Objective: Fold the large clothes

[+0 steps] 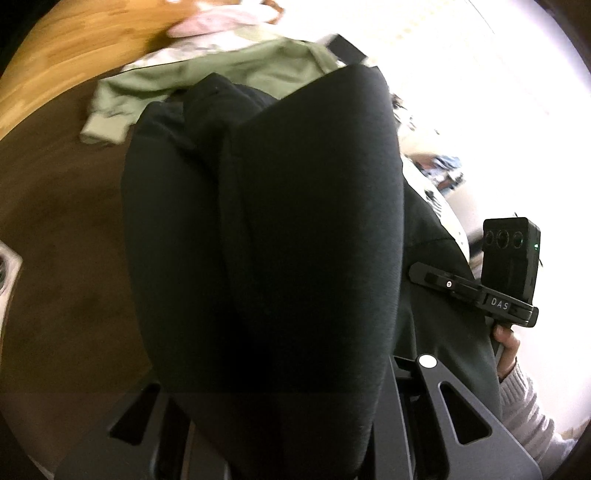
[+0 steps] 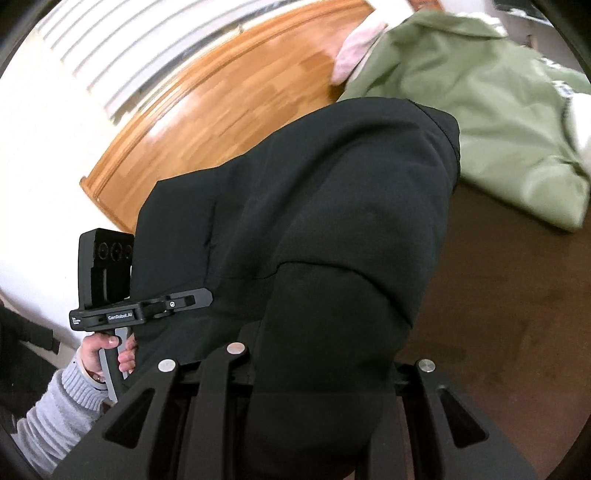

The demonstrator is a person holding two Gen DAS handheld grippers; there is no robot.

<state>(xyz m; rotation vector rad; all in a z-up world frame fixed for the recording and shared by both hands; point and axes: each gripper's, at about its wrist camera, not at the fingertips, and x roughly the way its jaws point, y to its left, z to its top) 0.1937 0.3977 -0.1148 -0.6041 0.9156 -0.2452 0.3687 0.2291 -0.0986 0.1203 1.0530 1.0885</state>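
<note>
A large black garment [image 1: 266,229] hangs between my two grippers and fills the middle of both views. In the left wrist view it drapes over my left gripper's fingers and hides their tips. My right gripper [image 1: 415,275] is at the right edge of the cloth, shut on it, with a hand [image 1: 506,339] on its handle. In the right wrist view the same black garment [image 2: 314,221] covers my right gripper's fingertips. My left gripper [image 2: 208,297] bites into its left edge, held by a hand [image 2: 107,350] in a grey knit sleeve.
A light green garment [image 1: 207,74] [image 2: 480,110] lies spread beyond the black one, with a pink cloth [image 1: 207,26] [image 2: 354,51] behind it. Both rest near a wooden table top [image 1: 74,55] [image 2: 221,92]. A dark brown surface [image 1: 55,221] [image 2: 517,314] lies below.
</note>
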